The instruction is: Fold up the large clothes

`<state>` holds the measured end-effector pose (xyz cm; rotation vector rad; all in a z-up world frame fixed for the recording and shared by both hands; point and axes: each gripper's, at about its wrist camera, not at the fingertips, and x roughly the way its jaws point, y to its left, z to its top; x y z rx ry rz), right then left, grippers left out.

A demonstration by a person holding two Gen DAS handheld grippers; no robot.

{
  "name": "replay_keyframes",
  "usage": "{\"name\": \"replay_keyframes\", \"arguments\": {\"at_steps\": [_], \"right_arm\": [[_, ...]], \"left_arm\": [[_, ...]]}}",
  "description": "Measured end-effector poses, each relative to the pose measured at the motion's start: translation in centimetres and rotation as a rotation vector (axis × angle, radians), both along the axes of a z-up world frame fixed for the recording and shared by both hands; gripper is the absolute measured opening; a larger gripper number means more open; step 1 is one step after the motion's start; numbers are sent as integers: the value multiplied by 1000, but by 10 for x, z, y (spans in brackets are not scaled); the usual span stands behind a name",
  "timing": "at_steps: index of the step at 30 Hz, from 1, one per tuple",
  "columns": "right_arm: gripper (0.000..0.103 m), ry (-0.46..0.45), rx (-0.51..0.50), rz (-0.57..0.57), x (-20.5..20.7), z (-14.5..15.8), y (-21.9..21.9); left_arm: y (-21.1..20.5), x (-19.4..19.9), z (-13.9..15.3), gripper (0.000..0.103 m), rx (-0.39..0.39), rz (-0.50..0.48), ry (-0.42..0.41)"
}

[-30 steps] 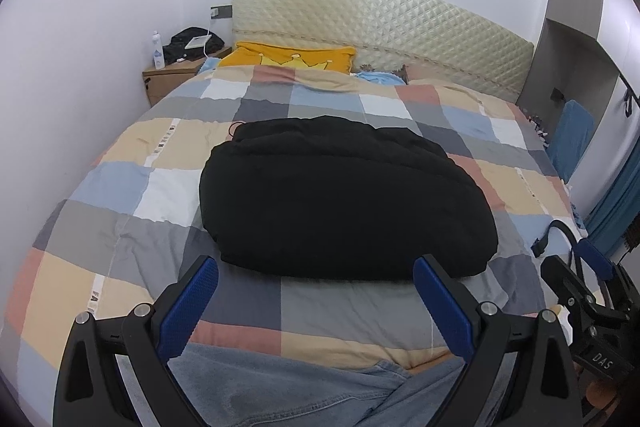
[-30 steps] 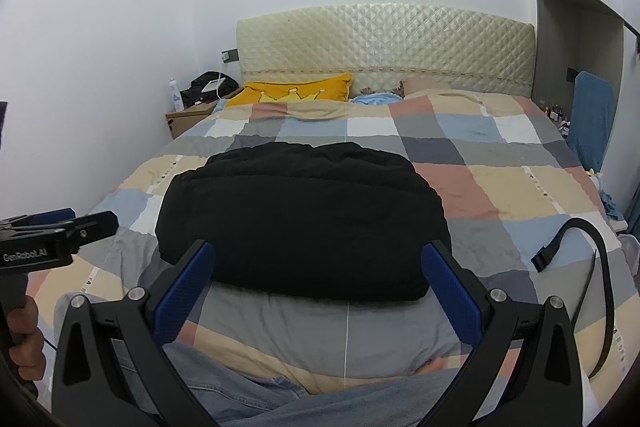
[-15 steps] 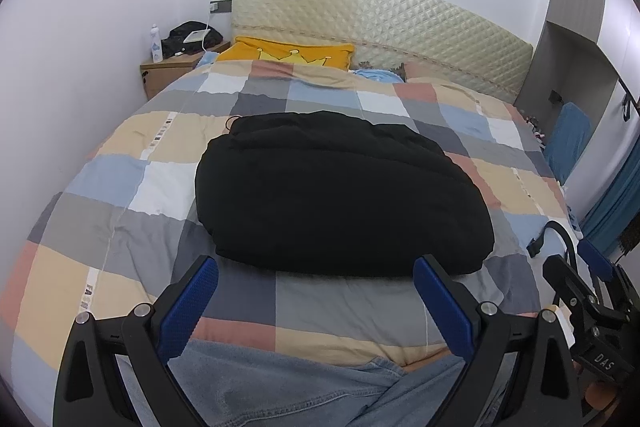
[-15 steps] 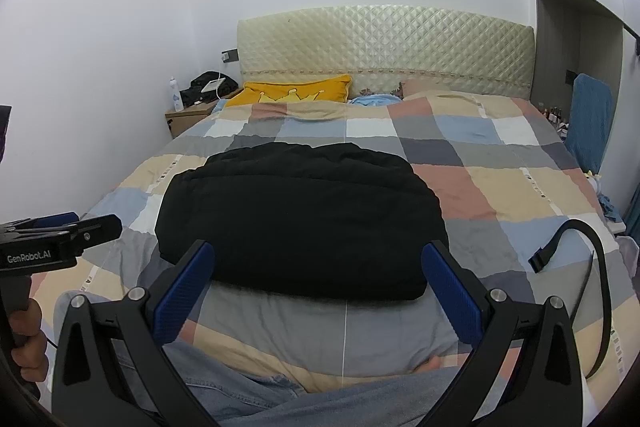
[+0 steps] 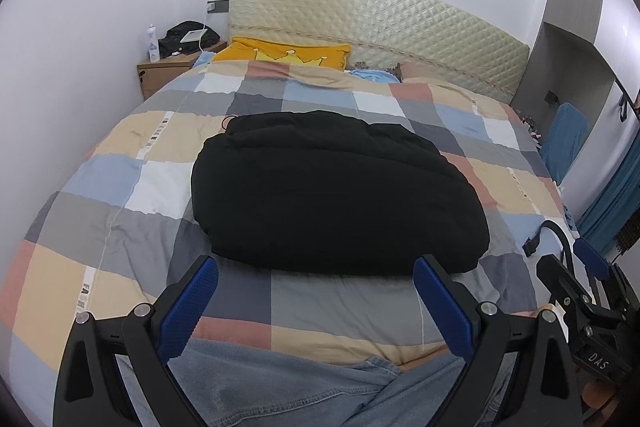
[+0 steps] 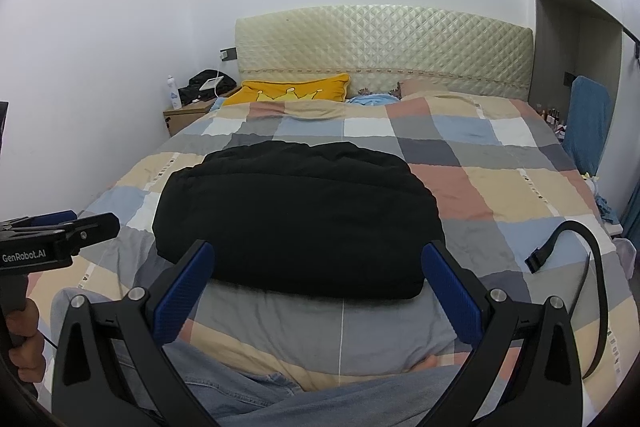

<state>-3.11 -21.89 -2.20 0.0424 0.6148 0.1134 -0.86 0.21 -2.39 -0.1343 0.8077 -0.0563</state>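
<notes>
A large black garment (image 5: 336, 191) lies folded into a thick bundle in the middle of the checked bedspread (image 5: 120, 179); it also shows in the right wrist view (image 6: 296, 215). My left gripper (image 5: 316, 275) is open and empty, held above the bed's near edge, short of the bundle. My right gripper (image 6: 320, 259) is open and empty too, at the same near edge. The left gripper's body (image 6: 52, 239) shows at the left of the right wrist view. The right gripper's body (image 5: 580, 311) shows at the right of the left wrist view.
A black strap (image 6: 576, 251) lies on the bed's right side. A yellow pillow (image 5: 284, 53) rests by the quilted headboard (image 5: 380, 27). A wooden nightstand (image 5: 168, 69) with a bottle stands at the back left. My jeans-clad legs (image 5: 300, 387) are against the bed's foot.
Both grippers have drifted slightly back and up, so the bed view shifted a little. The black garment has not moved. Both grippers stay open.
</notes>
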Motion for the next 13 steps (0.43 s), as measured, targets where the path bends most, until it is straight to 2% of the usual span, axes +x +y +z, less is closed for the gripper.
{"name": "replay_keyframes", "arguments": {"at_steps": [13], "right_arm": [[103, 5, 1, -5, 0, 2, 1]], "left_arm": [[-2, 0, 3, 99, -3, -9, -9]]}}
